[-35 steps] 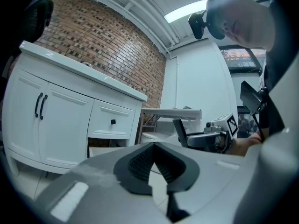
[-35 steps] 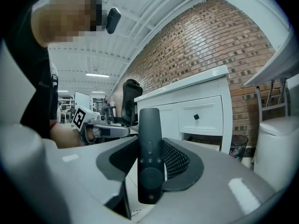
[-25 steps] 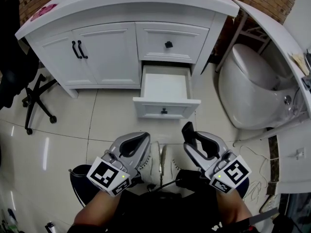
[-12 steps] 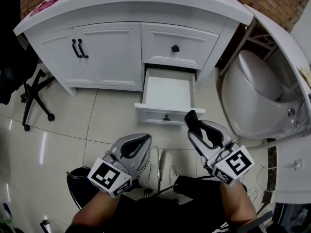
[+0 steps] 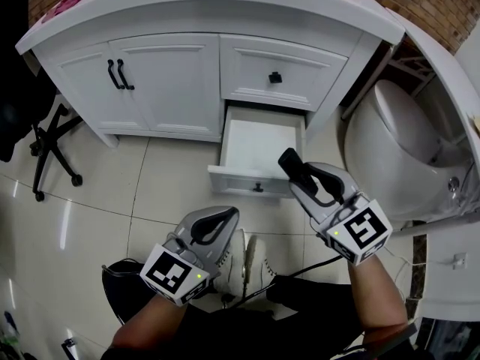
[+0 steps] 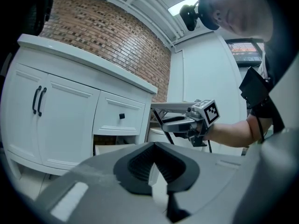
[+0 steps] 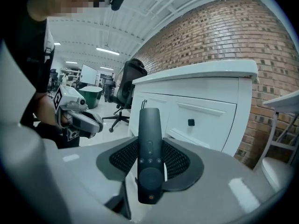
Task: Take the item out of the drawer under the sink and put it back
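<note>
My right tongs (image 5: 306, 182), clamped on the slim black plastic remote (image 7: 150, 148), have swung forward from my lap to just over the front of the open white painted drawer (image 5: 251, 187). So I reckon it's going back in. Left tongs (image 6: 152, 171) are closed on nothing, down by my knees.
</note>
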